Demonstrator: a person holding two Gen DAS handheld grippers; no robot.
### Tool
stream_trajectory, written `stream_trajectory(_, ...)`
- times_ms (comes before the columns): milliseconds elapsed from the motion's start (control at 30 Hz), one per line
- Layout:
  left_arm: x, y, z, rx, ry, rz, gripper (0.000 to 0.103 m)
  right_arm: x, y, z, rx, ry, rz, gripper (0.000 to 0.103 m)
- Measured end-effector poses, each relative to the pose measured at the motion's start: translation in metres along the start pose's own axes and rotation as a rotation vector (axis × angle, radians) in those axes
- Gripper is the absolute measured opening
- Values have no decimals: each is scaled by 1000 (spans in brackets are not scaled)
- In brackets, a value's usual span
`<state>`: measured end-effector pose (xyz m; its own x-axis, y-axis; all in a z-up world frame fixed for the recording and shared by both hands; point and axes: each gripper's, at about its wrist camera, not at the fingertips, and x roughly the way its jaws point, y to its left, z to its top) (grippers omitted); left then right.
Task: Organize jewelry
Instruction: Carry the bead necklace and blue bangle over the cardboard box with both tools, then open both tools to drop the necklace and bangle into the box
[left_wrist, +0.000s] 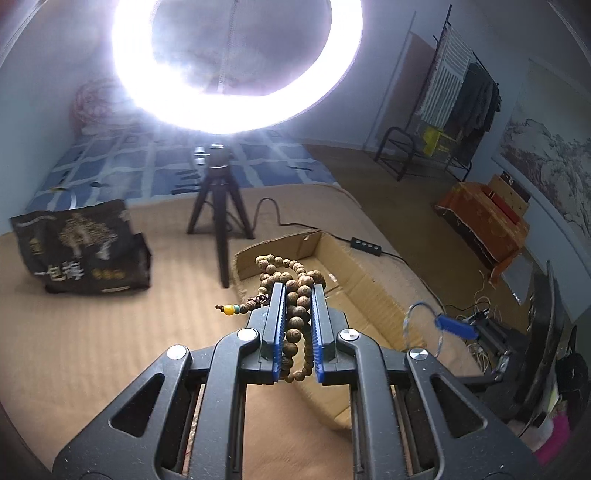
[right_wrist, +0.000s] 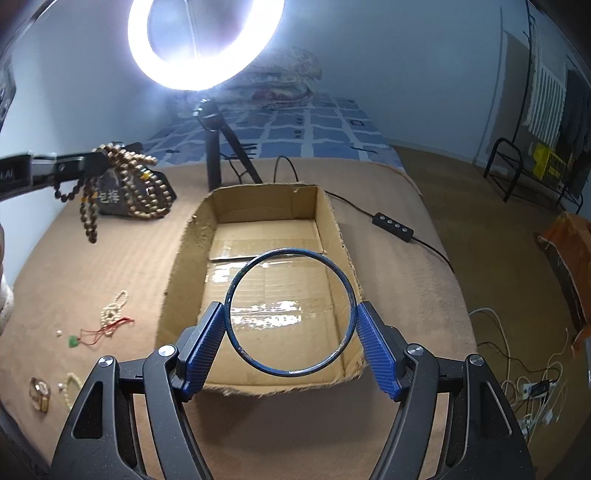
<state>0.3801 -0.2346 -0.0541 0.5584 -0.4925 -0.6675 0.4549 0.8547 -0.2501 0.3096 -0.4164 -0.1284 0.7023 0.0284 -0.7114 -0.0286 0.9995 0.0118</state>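
The left claw (left_wrist: 299, 291) grips a bunch of wooden beads (left_wrist: 295, 295) in the air. The right claw (right_wrist: 291, 317) clamps a blue bangle (right_wrist: 290, 313) above the open cardboard box (right_wrist: 332, 214) on the bed (right_wrist: 92, 258) — small jewelry (right_wrist: 110, 317) lies near its left edge.

Ring light (left_wrist: 236, 66) top cut off; glare.

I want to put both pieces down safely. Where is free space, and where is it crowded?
The cardboard box is empty: its taped floor is free between all four walls. The brown bedcover is bare between the box's left wall and the black bag. The near-left corner is crowded: pearl strands, green pendant, gold ring.
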Motion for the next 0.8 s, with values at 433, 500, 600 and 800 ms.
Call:
stream_trajectory(433,63,-28,3,22,66,2,11,24,-7,-1,-3,26,13,72)
stream_trajectory(500,65,-30,3,27,68,8,11,25,-8,-2,-3,26,17,72)
stream_trajectory(600,65,-32,4,32,68,16,12,26,-7,-2,-9,24,8,72)
stream_trajectory(800,56,-33,3,47,55,37,35,21,-4,-4,-15,11,-11,79)
